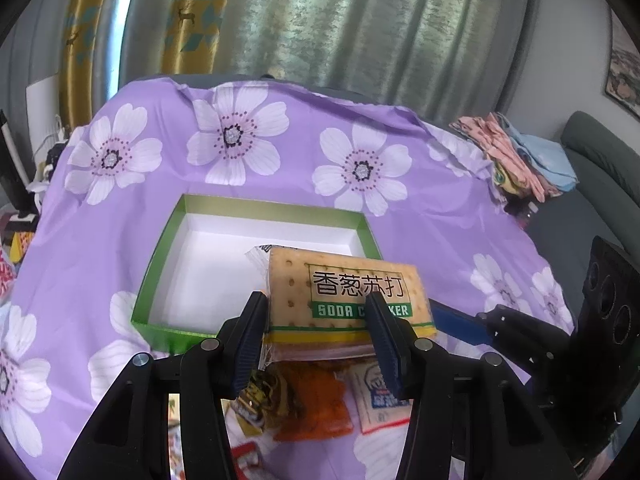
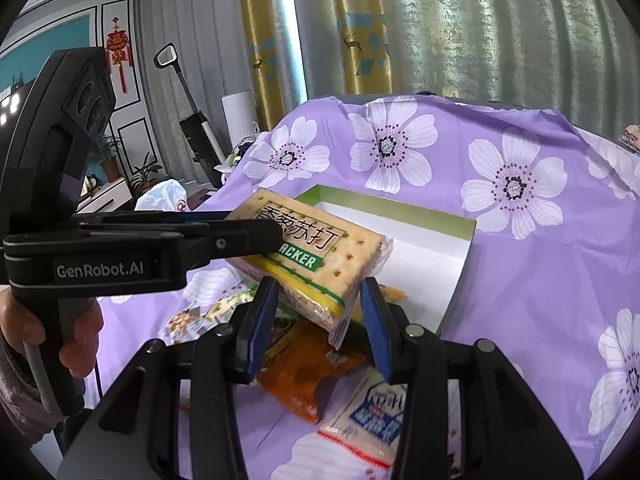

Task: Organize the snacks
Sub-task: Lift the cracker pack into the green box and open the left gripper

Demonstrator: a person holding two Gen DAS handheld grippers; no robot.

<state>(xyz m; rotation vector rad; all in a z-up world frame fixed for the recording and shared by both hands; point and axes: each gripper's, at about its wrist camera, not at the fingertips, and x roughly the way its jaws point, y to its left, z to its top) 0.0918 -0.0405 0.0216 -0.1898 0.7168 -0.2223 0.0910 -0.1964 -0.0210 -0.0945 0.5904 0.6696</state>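
Gripping the soda cracker pack (image 1: 352, 296) by its near edge, the left gripper (image 1: 318, 320) holds it lifted over the green-rimmed box (image 1: 160, 280) — the box at 11 o'clock. At 5 o'clock of the pack, the right gripper (image 2: 318, 320) stands with jaws apart, empty, above loose snack packets (image 2: 312, 376) on the floral cloth (image 2: 540, 280).

The soda cracker pack (image 1: 352, 292) is covering the green box's (image 1: 160, 256) near-right corner; the left gripper's fingers (image 1: 252, 344) are masking part of "CRACKER". Below them, an orange packet (image 1: 316, 404) is showing only partly, its label unreadable.
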